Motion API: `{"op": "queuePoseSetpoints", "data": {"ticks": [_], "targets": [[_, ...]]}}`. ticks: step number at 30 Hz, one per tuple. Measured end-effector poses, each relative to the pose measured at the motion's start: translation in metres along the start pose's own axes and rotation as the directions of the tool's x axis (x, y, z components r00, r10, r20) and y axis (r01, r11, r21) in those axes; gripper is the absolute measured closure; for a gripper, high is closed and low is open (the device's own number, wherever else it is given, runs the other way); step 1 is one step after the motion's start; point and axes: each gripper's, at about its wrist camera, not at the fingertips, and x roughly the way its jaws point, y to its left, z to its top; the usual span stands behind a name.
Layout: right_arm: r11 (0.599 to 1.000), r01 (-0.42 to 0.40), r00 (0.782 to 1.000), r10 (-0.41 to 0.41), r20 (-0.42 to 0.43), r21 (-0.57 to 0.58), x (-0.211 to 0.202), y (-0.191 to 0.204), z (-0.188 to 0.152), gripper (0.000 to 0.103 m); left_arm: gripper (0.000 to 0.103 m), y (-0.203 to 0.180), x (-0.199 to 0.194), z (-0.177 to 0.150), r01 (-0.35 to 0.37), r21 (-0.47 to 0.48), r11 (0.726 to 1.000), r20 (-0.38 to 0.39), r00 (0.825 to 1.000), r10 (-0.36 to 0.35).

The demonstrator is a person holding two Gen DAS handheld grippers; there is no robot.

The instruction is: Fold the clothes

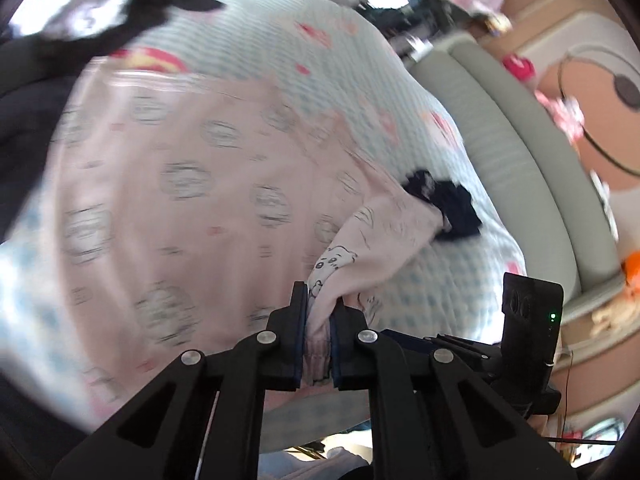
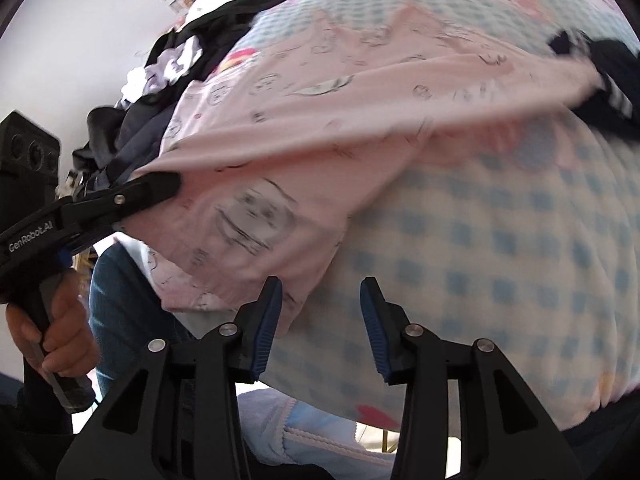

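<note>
A pale pink garment [image 1: 192, 184] printed with small cartoon faces lies spread on the bed, its near edge lifted and bunched. A dark navy piece [image 1: 444, 204] sits at its right side.

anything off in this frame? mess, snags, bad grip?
One oddity: a small dark garment lies at the far end of the pink printed garment, possibly tangled with it. The left gripper is shut on the pink hem; the right gripper is open and empty. Nothing looks damaged.
</note>
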Motion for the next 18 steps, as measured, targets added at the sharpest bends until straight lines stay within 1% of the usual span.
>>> {"op": "queuePoseSetpoints", "data": {"ticks": [1,3,4,6,9,11,13,15,16,18], "targets": [[1.0,-0.009,1.0,0.009,-0.008,-0.013,0.004,0.006,0.001,0.061,0.093,0.008,-0.009,-0.003,-0.007,-0.023,1.0,0.016,1.0,0.007],[0.999,-0.024,0.999,0.023,-0.026,-0.035,0.011,0.016,0.002,0.06,0.093,0.025,-0.021,-0.011,-0.019,-0.065,0.998,0.022,1.0,0.02],[0.999,-0.032,0.999,0.031,-0.035,-0.042,0.015,0.02,0.002,0.058,0.093,0.032,-0.025,-0.016,-0.029,-0.082,0.996,0.019,0.999,0.031],[0.997,-0.047,0.998,0.045,-0.053,-0.053,0.023,0.028,0.003,0.057,0.093,0.043,-0.027,-0.025,-0.044,-0.101,0.994,0.008,0.999,0.045],[0.996,-0.065,0.996,0.061,-0.063,-0.064,0.031,0.037,0.005,0.057,0.093,0.057,-0.026,-0.039,-0.042,-0.14,0.989,-0.018,0.999,0.04],[0.995,-0.077,0.995,0.073,-0.061,-0.065,0.035,0.041,0.008,0.057,0.094,0.058,-0.023,-0.046,-0.03,-0.155,0.987,-0.027,0.999,0.026],[0.995,-0.067,0.996,0.062,-0.057,-0.076,0.039,0.046,0.01,0.057,0.094,0.059,-0.021,-0.053,-0.018,-0.169,0.985,-0.036,0.999,0.013],[0.993,-0.048,0.998,0.042,-0.053,-0.106,0.043,0.052,0.01,0.057,0.093,0.058,-0.021,-0.055,-0.046,-0.165,0.985,-0.018,0.999,0.043],[0.992,-0.033,0.998,0.027,-0.053,-0.12,0.046,0.053,0.009,0.057,0.093,0.058,-0.02,-0.054,-0.074,-0.157,0.985,-0.015,0.997,0.072],[0.992,0.013,0.998,-0.021,-0.063,-0.124,0.057,0.05,0.009,0.057,0.094,0.06,-0.009,-0.055,-0.13,-0.138,0.982,-0.045,0.991,0.125]]}}
